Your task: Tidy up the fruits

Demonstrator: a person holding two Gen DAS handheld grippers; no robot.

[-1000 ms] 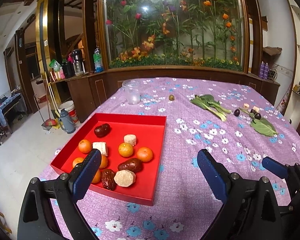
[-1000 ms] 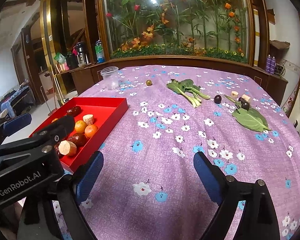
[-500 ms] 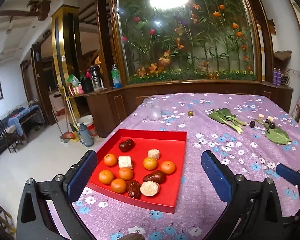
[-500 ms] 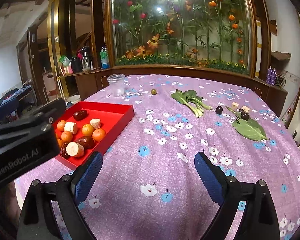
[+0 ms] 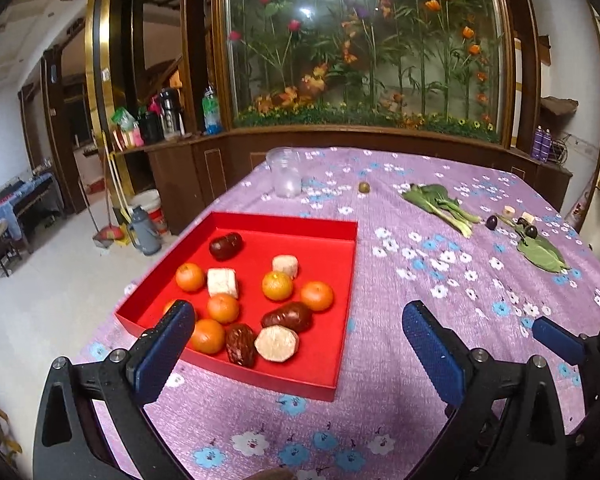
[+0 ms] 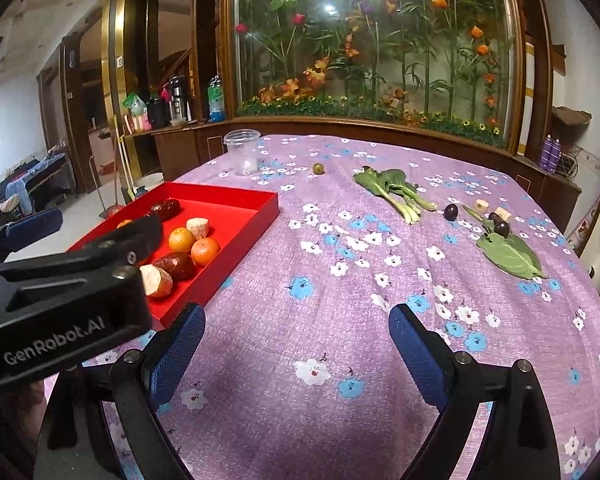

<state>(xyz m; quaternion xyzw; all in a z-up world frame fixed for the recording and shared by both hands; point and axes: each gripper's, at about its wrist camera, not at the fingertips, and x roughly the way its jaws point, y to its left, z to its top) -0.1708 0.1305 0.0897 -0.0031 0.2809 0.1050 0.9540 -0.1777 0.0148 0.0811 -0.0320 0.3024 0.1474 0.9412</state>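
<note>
The red tray [image 5: 346, 276] sits near the left edge of the purple flowered tablecloth [image 5: 412, 364], and everything else is placed from it. Inside lie six oranges [image 5: 277, 285], three dark brown dates [image 5: 225, 246] and three pale cut chunks [image 5: 222, 282], all loose and mostly apart, though the nearest date, the nearest chunk and one orange crowd together at the tray's near side. The left gripper [image 5: 296, 344] hangs above the tray's near edge with its blue pads wide apart and nothing between them; its left pad overlaps an orange only in the line of sight. Compared with a second ago the tray shows a little farther off in this view and more of the near tablecloth is visible, while the fruit lies in the same arrangement. The right gripper [image 6: 296, 344] is over bare cloth to the right of the tray, jaws spread wide and empty, and the tray now appears slightly farther from it than before. Beyond the tray stands a clear plastic cup [image 5: 286, 174], with a small green fruit [image 5: 364, 187] to the cup's right. Well to the right of the tray lie leafy greens [image 5: 440, 206], then a dark round plum [image 5: 491, 222], two more dark fruits [image 5: 531, 232] by a flat green leaf [image 5: 542, 254], and two small pale pieces [image 5: 510, 211] that are too small to identify with any certainty. None of these far items has shifted.
</note>
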